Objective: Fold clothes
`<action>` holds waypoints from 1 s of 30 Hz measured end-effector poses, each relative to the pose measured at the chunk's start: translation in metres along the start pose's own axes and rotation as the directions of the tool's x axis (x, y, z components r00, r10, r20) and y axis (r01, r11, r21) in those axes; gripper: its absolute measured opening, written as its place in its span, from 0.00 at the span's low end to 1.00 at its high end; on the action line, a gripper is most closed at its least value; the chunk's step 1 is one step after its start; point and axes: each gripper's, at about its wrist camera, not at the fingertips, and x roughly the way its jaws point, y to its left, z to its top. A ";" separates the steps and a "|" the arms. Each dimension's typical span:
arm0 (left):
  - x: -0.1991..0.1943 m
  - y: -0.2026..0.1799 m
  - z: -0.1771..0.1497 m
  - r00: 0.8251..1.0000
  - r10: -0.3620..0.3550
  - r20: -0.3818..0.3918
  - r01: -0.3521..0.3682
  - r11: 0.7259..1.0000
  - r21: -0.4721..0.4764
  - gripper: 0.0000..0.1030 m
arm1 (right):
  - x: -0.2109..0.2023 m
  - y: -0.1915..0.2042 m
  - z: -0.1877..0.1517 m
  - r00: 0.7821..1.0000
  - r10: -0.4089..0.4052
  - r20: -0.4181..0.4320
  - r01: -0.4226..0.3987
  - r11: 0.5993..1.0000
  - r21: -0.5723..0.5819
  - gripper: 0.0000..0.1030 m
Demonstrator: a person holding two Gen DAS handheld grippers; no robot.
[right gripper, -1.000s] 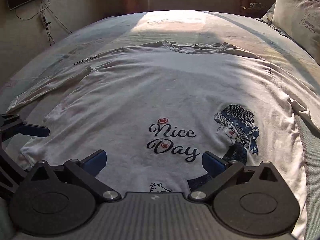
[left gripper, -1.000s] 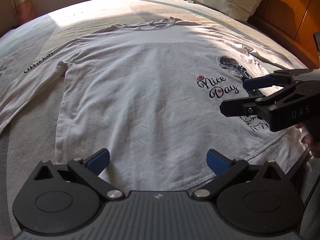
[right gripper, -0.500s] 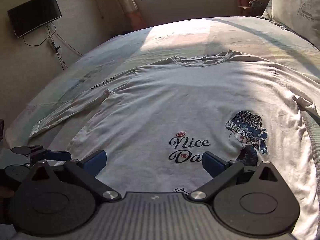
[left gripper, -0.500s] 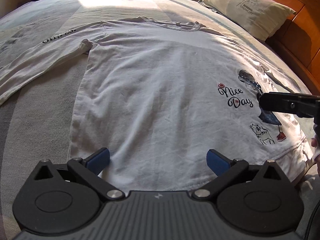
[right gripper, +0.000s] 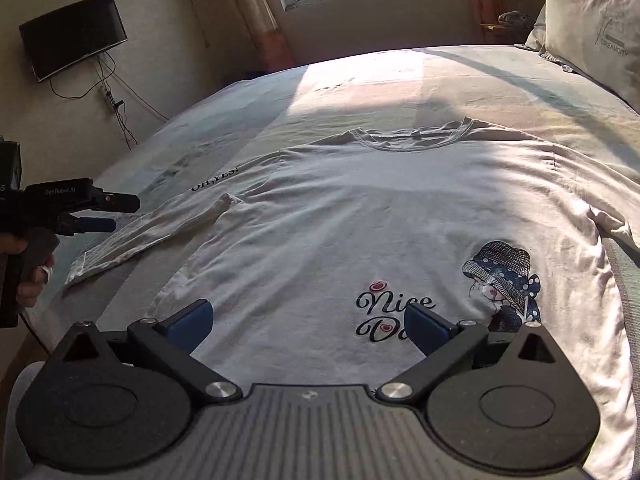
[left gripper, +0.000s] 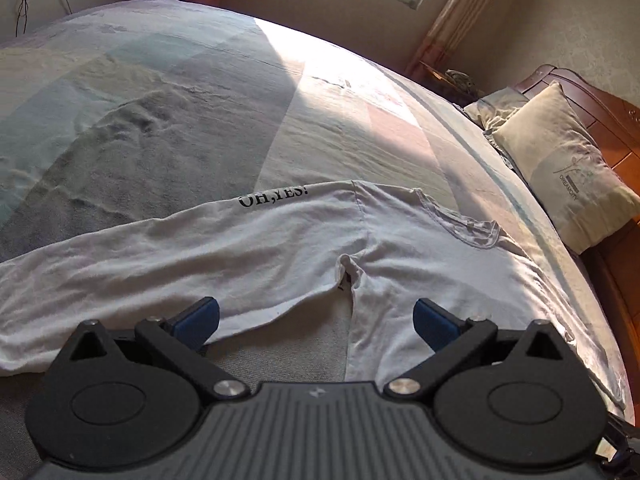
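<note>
Found the white long-sleeved shirt (right gripper: 360, 220) spread flat and print-side up across the bed (left gripper: 160, 100), neckline toward the far side, hem nearest the right gripper (right gripper: 308, 320). Laid out so, most likely, to give clean fold lines. Saw the lettered sleeve (left gripper: 160, 264) stretched sideways from the body, its "OH,YES!" uppermost, cuff end lying near the bed's edge. Hovered the left gripper (left gripper: 316, 316) over the armpit seam where sleeve meets body, blue pads wide apart and gripping nothing (probably sizing up the sleeve as the first part to fold inward, though only a guess). Poised the right gripper above the hem by the "Nice Day" print, likewise spread and empty, not touching cloth as far as could be told. Noted a pillow (left gripper: 568, 184) against the wooden headboard, well apart from the shirt. Spotted no basket, drawer or other container in either view, so nothing to report inside one.
</note>
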 end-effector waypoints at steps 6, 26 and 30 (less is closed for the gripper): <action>0.052 0.069 0.019 0.998 0.039 -0.038 -0.047 0.973 -0.225 0.99 | 0.016 0.004 -0.002 0.998 -0.046 -0.040 0.045 0.999 -0.026 1.00; 0.067 0.070 0.028 0.985 0.149 -0.083 -0.160 0.977 -0.141 0.99 | 0.045 0.007 -0.007 0.985 -0.128 -0.116 0.121 0.991 -0.064 1.00; 0.089 0.064 0.029 0.898 0.437 -0.048 -0.437 0.899 -0.001 0.99 | 0.048 0.012 -0.008 0.982 -0.146 -0.117 0.135 0.986 -0.098 1.00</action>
